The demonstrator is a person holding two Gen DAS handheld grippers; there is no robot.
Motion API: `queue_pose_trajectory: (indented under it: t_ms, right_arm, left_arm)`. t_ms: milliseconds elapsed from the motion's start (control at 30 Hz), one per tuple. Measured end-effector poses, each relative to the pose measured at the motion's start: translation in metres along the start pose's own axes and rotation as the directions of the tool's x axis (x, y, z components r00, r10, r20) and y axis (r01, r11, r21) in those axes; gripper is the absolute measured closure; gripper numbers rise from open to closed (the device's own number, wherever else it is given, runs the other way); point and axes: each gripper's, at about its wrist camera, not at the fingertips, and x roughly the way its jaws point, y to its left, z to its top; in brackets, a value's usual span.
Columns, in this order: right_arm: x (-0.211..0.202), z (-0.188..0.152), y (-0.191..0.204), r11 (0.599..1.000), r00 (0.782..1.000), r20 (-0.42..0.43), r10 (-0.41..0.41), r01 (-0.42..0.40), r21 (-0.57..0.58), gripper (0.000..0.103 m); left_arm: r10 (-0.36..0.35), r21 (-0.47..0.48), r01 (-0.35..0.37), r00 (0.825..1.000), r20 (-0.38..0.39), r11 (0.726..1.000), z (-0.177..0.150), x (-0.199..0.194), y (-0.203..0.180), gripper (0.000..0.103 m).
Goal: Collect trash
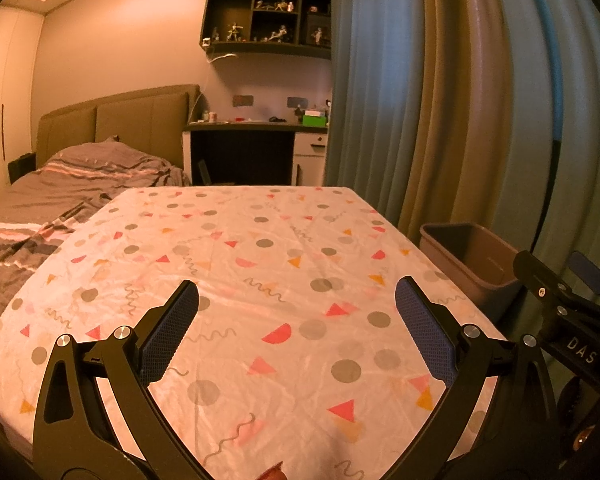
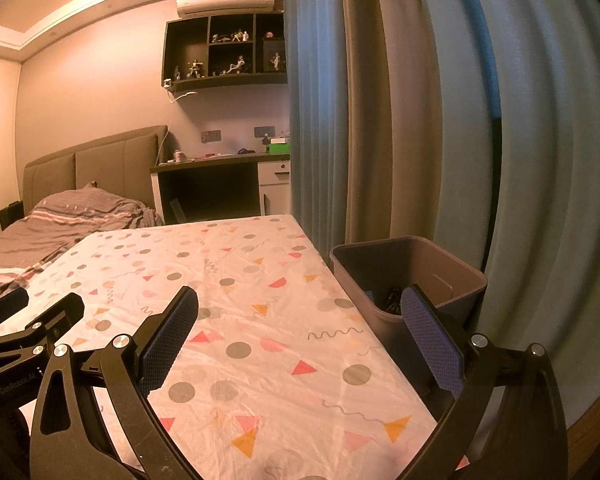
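Currently both the left gripper and right gripper gape wide, empty; dark trash in bin looks light, crushable.

claws: 2; bin: 1; table: 1; bed: 1

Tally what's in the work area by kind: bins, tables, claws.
Bins: 1, the grey bin, something dark inside
Tables: 1, the patterned table
Claws: 2, left claw and right claw, both open and empty
Total: 4
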Motion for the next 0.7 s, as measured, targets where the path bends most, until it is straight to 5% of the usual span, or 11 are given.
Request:
queue_pose_trajectory:
  t_ms: [367, 700]
  right_arm:
    - [-0.001, 0.0, -0.001, 1.0, 1.0, -0.002, 0.001, -0.001, -0.002, 0.006]
    - [-0.001, 0.0, 0.002, 1.0, 1.0, -0.001, -0.002, 0.002, 0.003, 0.006]
  left_arm:
    - [-0.032, 0.035, 0.031, 0.999, 0.025, 0.999, -0.002, -0.006, -0.012, 0.006]
    - [-0.023, 0.03, 0.023, 1.0, 0.016, 0.999, 0.0, -0.005, -0.01, 0.019]
